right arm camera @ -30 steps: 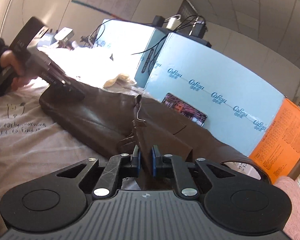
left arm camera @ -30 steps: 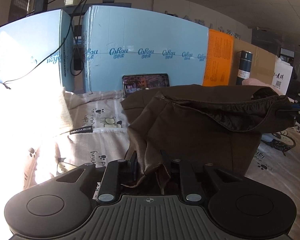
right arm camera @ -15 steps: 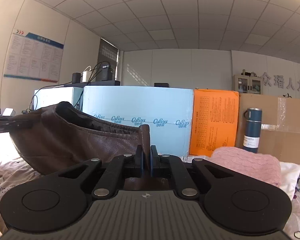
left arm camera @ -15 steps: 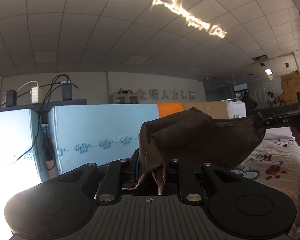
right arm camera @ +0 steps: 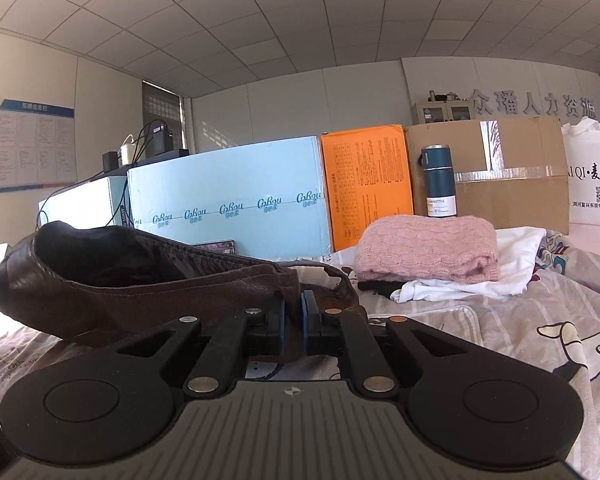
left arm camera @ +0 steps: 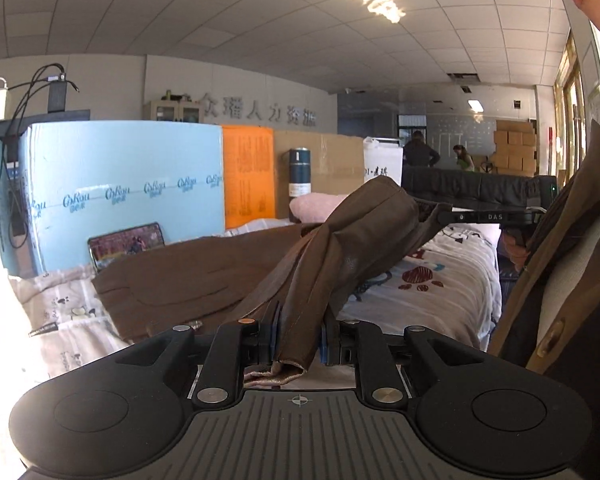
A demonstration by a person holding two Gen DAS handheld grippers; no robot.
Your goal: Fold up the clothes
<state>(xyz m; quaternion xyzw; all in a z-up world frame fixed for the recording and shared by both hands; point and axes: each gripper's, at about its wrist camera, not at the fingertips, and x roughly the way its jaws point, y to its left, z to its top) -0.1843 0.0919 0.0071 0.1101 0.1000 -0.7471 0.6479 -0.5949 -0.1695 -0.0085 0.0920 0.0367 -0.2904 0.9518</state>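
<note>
The left gripper [left arm camera: 299,338] is clamped on a bunched edge of the brown garment [left arm camera: 204,280], and a small folded end of the cloth sticks out behind its pads. From there the garment rises as a twisted band toward the right gripper [left arm camera: 440,216], which pinches the other end above the patterned bedsheet [left arm camera: 440,280]. In the right wrist view the right gripper [right arm camera: 294,312] has its pads pressed together on the thin waistband edge of the brown garment [right arm camera: 112,280], and the cloth hangs open like a pouch to the left of the pads. The rest of the garment lies spread on the bedsheet, in front of the light blue box [left arm camera: 120,176]. A phone [left arm camera: 126,244] leans against this box. To the right of the box stand an orange box [right arm camera: 366,184] and a dark blue bottle [right arm camera: 439,184], and a folded pink sweater [right arm camera: 428,248] lies on white cloth in front of the bottle.
</note>
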